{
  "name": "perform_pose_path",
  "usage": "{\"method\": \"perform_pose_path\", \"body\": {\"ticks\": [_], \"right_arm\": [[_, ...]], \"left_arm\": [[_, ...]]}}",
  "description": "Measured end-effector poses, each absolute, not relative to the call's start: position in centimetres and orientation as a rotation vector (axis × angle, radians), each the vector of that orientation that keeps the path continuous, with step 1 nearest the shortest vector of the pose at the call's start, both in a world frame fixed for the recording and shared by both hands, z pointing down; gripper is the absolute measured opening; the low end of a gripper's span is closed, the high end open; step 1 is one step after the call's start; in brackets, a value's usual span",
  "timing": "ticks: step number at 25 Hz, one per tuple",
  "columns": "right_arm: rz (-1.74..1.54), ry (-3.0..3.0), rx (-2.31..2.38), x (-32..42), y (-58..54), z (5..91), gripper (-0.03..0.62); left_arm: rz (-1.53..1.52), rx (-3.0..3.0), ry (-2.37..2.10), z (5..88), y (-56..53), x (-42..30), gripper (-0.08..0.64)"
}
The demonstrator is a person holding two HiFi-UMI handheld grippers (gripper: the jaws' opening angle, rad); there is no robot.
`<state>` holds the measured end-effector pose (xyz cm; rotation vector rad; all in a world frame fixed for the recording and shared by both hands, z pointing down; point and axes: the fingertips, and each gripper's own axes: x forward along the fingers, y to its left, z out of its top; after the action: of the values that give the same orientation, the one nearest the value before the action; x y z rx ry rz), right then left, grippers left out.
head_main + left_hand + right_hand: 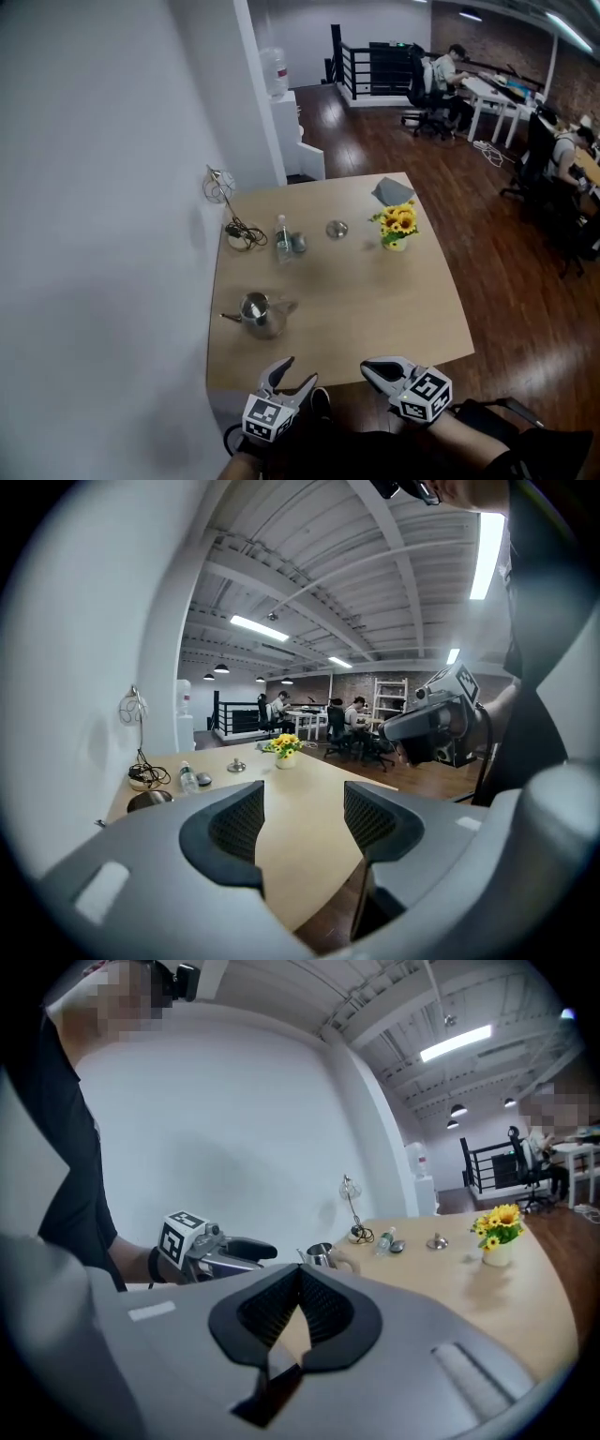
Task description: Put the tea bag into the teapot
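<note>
A steel teapot (pixel 261 314) stands open on the wooden table (pixel 394 300), near its front left corner; it also shows in the left gripper view (pixel 150 800) and the right gripper view (pixel 321 1254). Its round lid (pixel 337 229) lies farther back. I cannot make out a tea bag; a small grey object (pixel 298 244) lies beside a bottle. Both grippers hover in front of the table's near edge, off the tabletop. My left gripper (pixel 298 372) (pixel 304 794) is open and empty. My right gripper (pixel 367 368) (pixel 300 1269) is shut with nothing between its pads.
A plastic bottle (pixel 281 239), a coiled cable (pixel 242 234), a pot of yellow flowers (pixel 397 225) and a grey cloth (pixel 392 191) sit on the table's far half. A white wall runs along the left. People sit at desks far back right.
</note>
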<state>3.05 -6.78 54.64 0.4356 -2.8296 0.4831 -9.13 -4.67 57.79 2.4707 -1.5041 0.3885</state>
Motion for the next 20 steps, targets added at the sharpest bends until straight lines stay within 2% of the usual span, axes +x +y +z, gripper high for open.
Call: {"method": "perform_pose_path", "body": {"ticks": [9,20], "right_arm": [[0.459,-2.839,0.442,10.7,1.5,54.1,0.008],[0.566,-2.877,0.473,12.6,4.3,52.4,0.008]], "left_arm": [[0.423,2.47,-1.475,57.6,4.6,0.3,0.262],[0.434,2.468,-1.509,55.7,8.6,0.8,0.262]]}}
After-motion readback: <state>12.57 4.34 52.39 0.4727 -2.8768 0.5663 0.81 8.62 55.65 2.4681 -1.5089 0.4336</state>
